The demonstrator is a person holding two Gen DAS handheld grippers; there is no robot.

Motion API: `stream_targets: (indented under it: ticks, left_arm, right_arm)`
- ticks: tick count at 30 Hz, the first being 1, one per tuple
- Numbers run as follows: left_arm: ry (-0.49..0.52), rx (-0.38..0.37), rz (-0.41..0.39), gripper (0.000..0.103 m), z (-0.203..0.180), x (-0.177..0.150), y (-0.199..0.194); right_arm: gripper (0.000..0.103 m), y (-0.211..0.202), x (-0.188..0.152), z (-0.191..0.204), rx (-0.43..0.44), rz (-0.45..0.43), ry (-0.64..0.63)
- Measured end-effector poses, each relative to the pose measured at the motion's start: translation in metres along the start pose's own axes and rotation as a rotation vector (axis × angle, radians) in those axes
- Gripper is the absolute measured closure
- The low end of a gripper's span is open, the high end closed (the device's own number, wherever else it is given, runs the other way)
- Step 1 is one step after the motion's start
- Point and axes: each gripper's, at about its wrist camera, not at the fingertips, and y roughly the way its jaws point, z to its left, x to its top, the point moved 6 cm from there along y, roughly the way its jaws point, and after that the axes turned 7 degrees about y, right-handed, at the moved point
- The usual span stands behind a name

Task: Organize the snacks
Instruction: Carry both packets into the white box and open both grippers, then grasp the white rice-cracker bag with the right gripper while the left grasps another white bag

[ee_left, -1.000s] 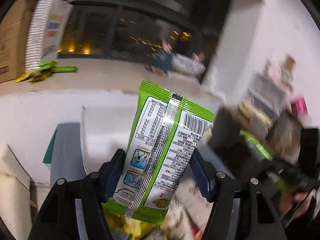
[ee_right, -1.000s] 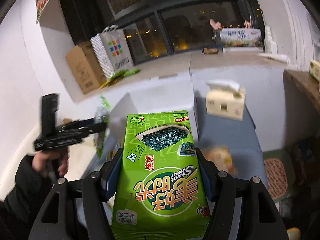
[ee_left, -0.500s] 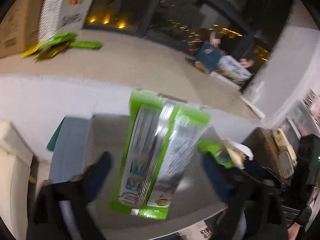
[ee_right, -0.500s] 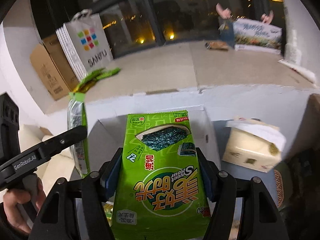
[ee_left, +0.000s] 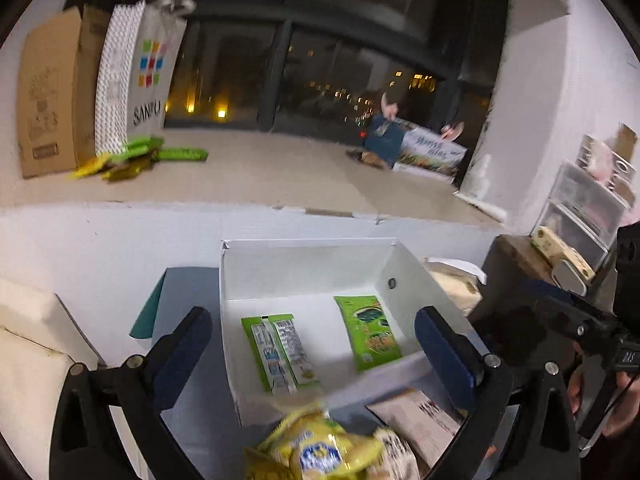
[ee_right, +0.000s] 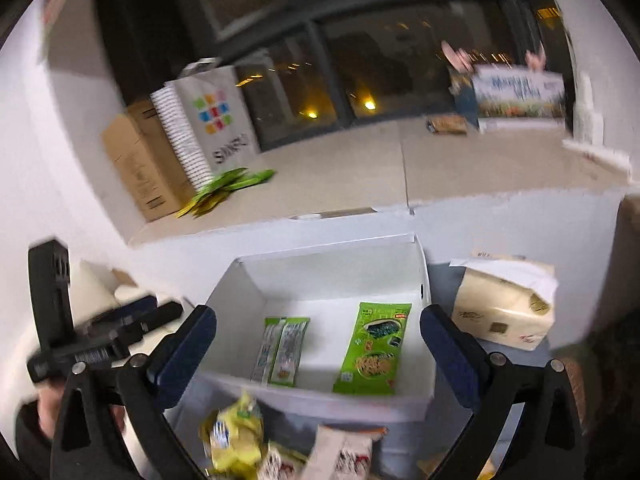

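A white open box (ee_left: 304, 268) (ee_right: 332, 276) stands on the table. Two green seaweed snack packs lie flat in it: one label-side up on the left (ee_left: 280, 352) (ee_right: 282, 350), one front-side up on the right (ee_left: 368, 332) (ee_right: 376, 348). My left gripper (ee_left: 312, 352) is open and empty, just in front of the box. My right gripper (ee_right: 318, 354) is open and empty, also just in front of it. A yellow snack bag (ee_left: 316, 452) (ee_right: 236, 436) and other packs (ee_left: 416, 420) (ee_right: 344, 452) lie in front of the box.
A tissue pack (ee_right: 504, 300) sits right of the box. A paper bag (ee_left: 136, 72), a cardboard box (ee_left: 48, 92) and green packets (ee_left: 136, 158) stand on the ledge behind. The other hand-held gripper shows at each view's edge (ee_left: 600, 328) (ee_right: 80, 340).
Both grippers have opened and let go of their green packs, which now lie in the white box. Both grippers have drawn back slightly toward the near side.
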Motion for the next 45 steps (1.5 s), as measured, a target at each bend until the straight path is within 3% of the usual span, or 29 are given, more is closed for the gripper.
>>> stream_targets:
  ticks: [2,8,14,17,21,25,29,33,36,37,38,41,45]
  left_arm:
    - [0.049,-0.003,-0.029,0.0,-0.014,-0.013,-0.027]
    - [0.15,-0.042,-0.014,0.0,-0.052,-0.065,-0.081]
    - [0.106,-0.126,0.019,0.0,-0.072,-0.122,-0.102]
    - [0.103,-0.135,0.037,0.0,-0.077,-0.138,-0.105]
    - [0.114,-0.128,0.038,0.0,-0.081,-0.146,-0.11]
    - [0.102,-0.167,0.052,0.0,-0.082,-0.152,-0.112]
    - [0.1,-0.176,0.066,0.0,-0.08,-0.16,-0.112]
    - [0.093,-0.176,0.08,0.0,-0.078,-0.166,-0.112]
    - [0.105,-0.169,0.095,0.0,-0.078,-0.171,-0.111]
    - [0.114,-0.171,0.103,0.0,-0.08,-0.174,-0.11]
    - [0.123,-0.172,0.109,0.0,-0.081,-0.176,-0.11]
    - [0.136,-0.179,0.124,0.0,-0.084,-0.179,-0.107]
    - [0.132,-0.215,0.14,0.0,-0.087,-0.181,-0.1]
  right_arm:
    - [0.0,-0.022,-0.014,0.006,0.02,-0.014,-0.024]
    - [0.0,-0.081,-0.077,0.005,0.05,0.016,-0.016]
    - [0.0,-0.119,-0.143,-0.023,-0.012,0.035,0.069]
    - [0.0,-0.124,-0.166,-0.034,-0.044,0.055,0.09]
    - [0.0,-0.11,-0.174,-0.04,-0.035,0.11,0.095]
    - [0.0,-0.083,-0.171,-0.034,0.027,0.164,0.088]
    - [0.0,-0.031,-0.159,-0.029,0.058,0.254,0.109]
    - [0.0,0.024,-0.148,-0.031,0.031,0.334,0.119]
    - [0.008,0.059,-0.154,-0.032,0.009,0.415,0.114]
    - [0.021,0.067,-0.157,-0.033,0.0,0.439,0.112]
    - [0.041,0.077,-0.164,-0.034,-0.023,0.476,0.109]
    - [0.049,0.079,-0.167,-0.03,-0.014,0.461,0.066]
    - [0.06,0.064,-0.162,-0.032,0.019,0.43,0.102]
